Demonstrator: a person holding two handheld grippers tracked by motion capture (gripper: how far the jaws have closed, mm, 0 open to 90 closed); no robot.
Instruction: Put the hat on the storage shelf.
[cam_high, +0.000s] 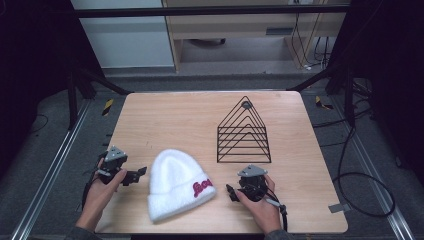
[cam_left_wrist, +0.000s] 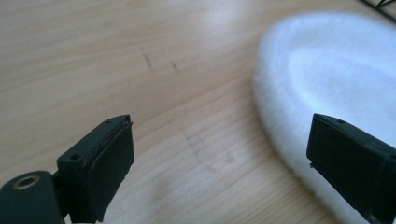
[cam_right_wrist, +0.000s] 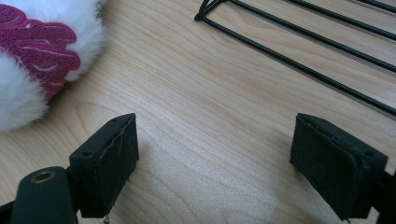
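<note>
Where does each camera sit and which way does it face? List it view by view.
High view: above the person's side, looking down on the table; both forearms, left tongs and right tongs show.
Left gripper view: rides the left tongs, facing the white hat; own jaws apart.
Right gripper view: rides the right tongs, facing the hat's edge and the wire rack; own jaws apart.
Shared: the hat lies in all three.

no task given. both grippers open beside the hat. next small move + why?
Probably ease the left gripper right toward the near edge of the white hat. Its jaws stand wide open over bare table, and in the left gripper view the hat's rim already sits by one jaw. The right gripper is open too, but faces bare wood between the hat and the wire rack.
</note>
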